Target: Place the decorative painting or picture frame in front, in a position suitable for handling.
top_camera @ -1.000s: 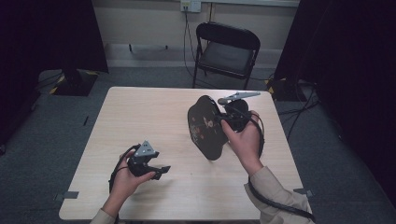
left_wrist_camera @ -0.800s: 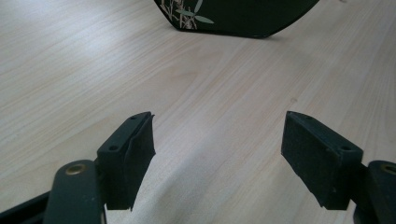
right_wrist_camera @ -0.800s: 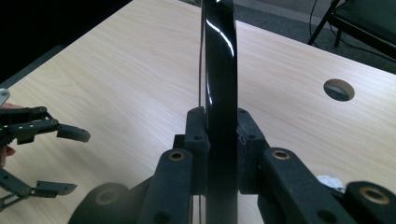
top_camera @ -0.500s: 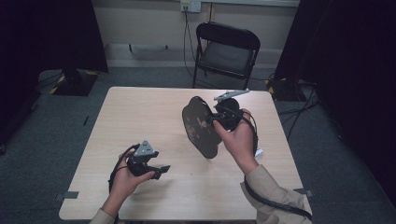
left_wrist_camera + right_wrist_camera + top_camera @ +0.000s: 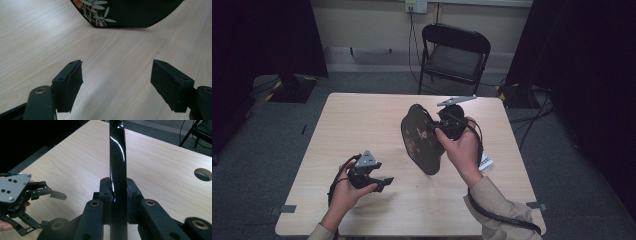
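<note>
Right gripper [image 5: 117,202] is clamped on the rim of the tray [image 5: 419,137], holding it on edge above the table [image 5: 362,120]. Looks glossy and rigid, likely slippery, so grip deep on the rim. Left gripper [image 5: 379,182] is open, idle.

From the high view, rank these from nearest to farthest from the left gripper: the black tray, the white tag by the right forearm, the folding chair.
1. Black tray: up and right of the left gripper, held on edge by the right gripper.
2. White tag: further right, on the table past the right hand.
3. Folding chair: beyond the table's far edge.
</note>
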Demonstrator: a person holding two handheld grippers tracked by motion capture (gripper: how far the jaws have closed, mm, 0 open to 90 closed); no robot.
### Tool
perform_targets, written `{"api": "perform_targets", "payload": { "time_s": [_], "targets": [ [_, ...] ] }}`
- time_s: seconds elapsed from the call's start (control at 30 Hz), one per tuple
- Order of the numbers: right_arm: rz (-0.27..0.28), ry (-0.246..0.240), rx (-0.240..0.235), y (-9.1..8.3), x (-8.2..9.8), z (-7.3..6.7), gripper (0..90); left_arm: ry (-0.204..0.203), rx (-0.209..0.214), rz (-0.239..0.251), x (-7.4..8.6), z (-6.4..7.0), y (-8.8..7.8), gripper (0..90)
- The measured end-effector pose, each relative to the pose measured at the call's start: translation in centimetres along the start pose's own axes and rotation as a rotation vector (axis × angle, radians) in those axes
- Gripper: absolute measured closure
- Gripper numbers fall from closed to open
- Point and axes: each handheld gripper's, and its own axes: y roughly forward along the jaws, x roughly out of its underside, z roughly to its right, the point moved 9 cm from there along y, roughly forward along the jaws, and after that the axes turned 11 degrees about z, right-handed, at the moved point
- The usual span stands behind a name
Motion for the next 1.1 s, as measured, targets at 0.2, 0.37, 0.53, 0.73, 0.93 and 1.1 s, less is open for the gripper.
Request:
{"api": "perform_targets", "payload": {
  "time_s": [0.2, 0.37, 0.53, 0.73, 0.93, 1.1],
  "targets": [
    [-0.001, 0.04, -0.021, 0.1, 0.7, -0.1, 79.7, 0.001, 0.004, -0.006, 0.1, 0.2, 0.3, 25.5],
    [-0.013, 0.046, -0.018, 0.2, 0.8, -0.2, 79.5, 0.008, 0.003, -0.004, -0.1, 0.3, 0.3, 25.5],
    [-0.023, 0.028, -0.018, 0.0, 1.0, 0.5, 78.5, 0.008, 0.004, -0.015, 0.2, 0.3, 0.3, 25.5],
    [-0.031, -0.008, -0.004, 0.1, 0.9, 0.5, 69.1, 0.006, 0.005, -0.012, 0.1, 0.4, 0.4, 25.5],
    [-0.011, -0.012, -0.005, -0.1, 0.9, 0.7, 57.6, 0.003, 0.008, -0.016, 0.3, 0.4, 0.5, 25.5],
    [0.026, -0.025, -0.049, -0.9, 0.7, 1.0, 42.7, 0.007, 0.009, -0.021, 0.4, 0.4, 0.5, 25.5]
  ]
}}
